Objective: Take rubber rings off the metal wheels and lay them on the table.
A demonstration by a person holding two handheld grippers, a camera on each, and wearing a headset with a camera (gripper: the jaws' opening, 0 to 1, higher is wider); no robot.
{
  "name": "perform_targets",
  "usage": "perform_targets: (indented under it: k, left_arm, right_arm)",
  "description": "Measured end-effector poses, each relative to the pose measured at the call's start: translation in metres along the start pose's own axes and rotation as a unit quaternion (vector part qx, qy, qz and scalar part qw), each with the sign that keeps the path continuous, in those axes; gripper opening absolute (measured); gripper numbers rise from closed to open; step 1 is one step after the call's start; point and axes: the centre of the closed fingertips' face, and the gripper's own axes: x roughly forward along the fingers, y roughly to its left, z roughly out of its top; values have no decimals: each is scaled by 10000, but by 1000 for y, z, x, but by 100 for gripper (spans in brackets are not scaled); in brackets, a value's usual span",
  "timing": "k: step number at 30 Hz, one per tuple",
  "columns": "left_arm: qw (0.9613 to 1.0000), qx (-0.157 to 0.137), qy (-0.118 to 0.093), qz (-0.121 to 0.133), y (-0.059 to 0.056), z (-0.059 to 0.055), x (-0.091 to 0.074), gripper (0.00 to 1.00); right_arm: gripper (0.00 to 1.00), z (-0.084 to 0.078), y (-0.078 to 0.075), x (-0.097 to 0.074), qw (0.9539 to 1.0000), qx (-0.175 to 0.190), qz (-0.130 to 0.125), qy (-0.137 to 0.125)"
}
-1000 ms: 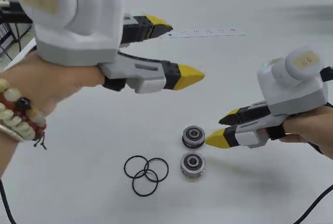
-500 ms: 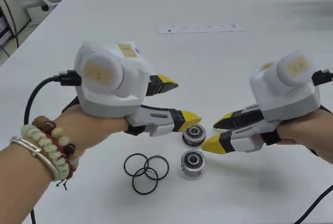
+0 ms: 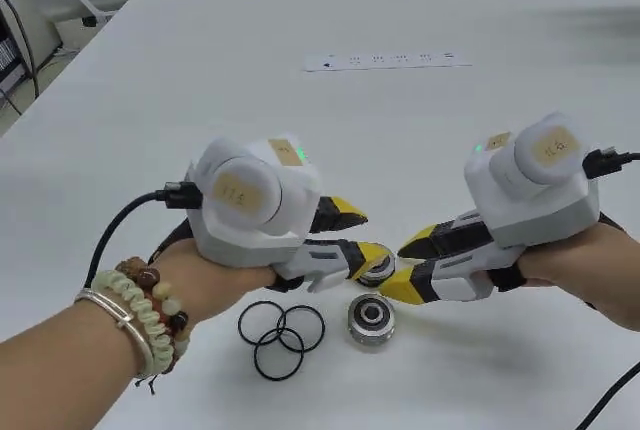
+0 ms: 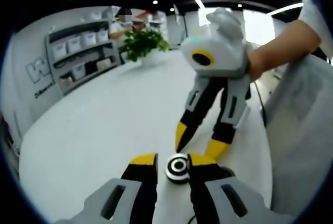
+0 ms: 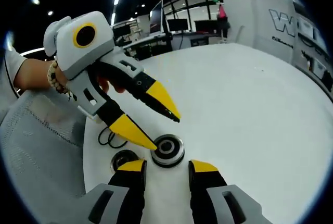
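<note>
The left gripper has its jaws spread either side of a wheel, the right gripper faces it with jaws spread too, and three rings lie near it.

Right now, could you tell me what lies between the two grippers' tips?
One metal wheel lies between the left gripper and the right gripper, clearest in the right gripper view; the second wheel sits off to one side.

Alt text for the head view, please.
The left claw and right claw, both open, face each other at the farther metal wheel on a white table. Nearer the camera lie a second metal wheel and three overlapping rubber rings.
</note>
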Motion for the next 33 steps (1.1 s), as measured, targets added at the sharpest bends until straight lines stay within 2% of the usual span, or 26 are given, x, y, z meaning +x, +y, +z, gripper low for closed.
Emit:
perform_targets:
  k: [6,10,11,17,23,25,33]
  left_arm:
    - [9998,-118,98,-87,-5,-9,5,22]
    - [9993,-200,250,-167,-8,-18,8,22]
    - [9993,-289,165,-164,-8,-15,8,21]
    - [9979,-588,198,-184,-7,-18,7,17]
    - [9982,-564,163,-118,-5,-17,8,15]
    - [9979,-621,148,-107,-4,-17,8,14]
    - [9970,-750,100,-132,-4,-18,6,14]
  right_arm:
    - [28,-2,2,2,10000,-70,-5,57]
    - [26,-2,2,3,9999,-111,-7,64]
    - [26,-3,2,3,9999,-126,-5,73]
    - [23,-2,2,4,9999,-156,-4,67]
    - [18,0,-2,3,9998,-194,-91,21]
    - [15,-2,-3,3,9995,-288,-112,83]
    - [14,-2,-1,3,9984,-539,-88,108]
